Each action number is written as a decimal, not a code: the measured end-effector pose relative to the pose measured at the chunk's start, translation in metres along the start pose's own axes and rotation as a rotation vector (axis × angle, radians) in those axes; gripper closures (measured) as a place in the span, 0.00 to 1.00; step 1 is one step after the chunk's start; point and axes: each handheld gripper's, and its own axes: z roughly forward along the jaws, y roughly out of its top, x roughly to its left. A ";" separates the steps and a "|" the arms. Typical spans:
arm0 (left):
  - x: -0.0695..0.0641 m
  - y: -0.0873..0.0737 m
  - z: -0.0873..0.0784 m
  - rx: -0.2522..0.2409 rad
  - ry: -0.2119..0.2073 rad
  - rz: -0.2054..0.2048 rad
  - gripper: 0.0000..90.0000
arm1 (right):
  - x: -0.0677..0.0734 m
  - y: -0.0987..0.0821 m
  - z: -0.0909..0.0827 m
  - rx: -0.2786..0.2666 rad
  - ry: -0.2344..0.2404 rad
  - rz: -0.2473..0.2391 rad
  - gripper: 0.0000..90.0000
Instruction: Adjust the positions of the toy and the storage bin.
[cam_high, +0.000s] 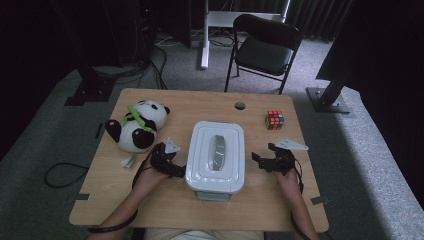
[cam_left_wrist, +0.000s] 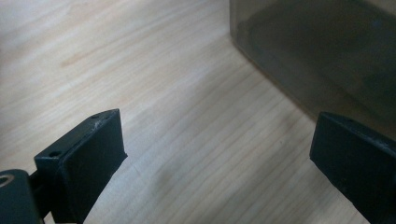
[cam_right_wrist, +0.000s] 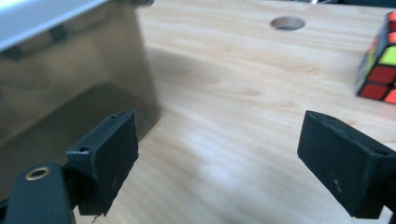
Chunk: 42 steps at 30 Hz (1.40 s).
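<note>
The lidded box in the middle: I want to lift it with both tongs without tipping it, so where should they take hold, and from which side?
Probably the two long side walls of the lidded box, under the lid's overhanging rim. The left tongs and right tongs already flank it, both open, so each can close in from its own side. The rim gives a ledge.

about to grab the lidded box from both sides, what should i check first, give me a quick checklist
1. Left gripper jaws open, nothing between them: ok.
2. Right gripper jaws open, nothing between them: ok.
3. Lid sits flat on the storage box: ok.
4. Lid latched to the box: cannot tell.
5. Panda plush and puzzle cube stand apart from the box: ok.
6. Both grippers beside the box walls, one on each side, not yet touching: ok.
</note>
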 end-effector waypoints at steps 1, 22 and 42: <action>0.001 -0.001 0.000 0.001 -0.004 -0.003 0.04 | -0.004 0.001 0.000 -0.006 0.001 0.010 0.13; 0.008 -0.042 -0.015 0.024 -0.046 -0.057 0.02 | -0.065 0.041 0.009 -0.065 -0.198 0.069 0.13; 0.005 -0.052 -0.013 -0.001 -0.022 -0.038 0.02 | -0.106 0.050 0.055 0.031 -0.295 0.135 0.15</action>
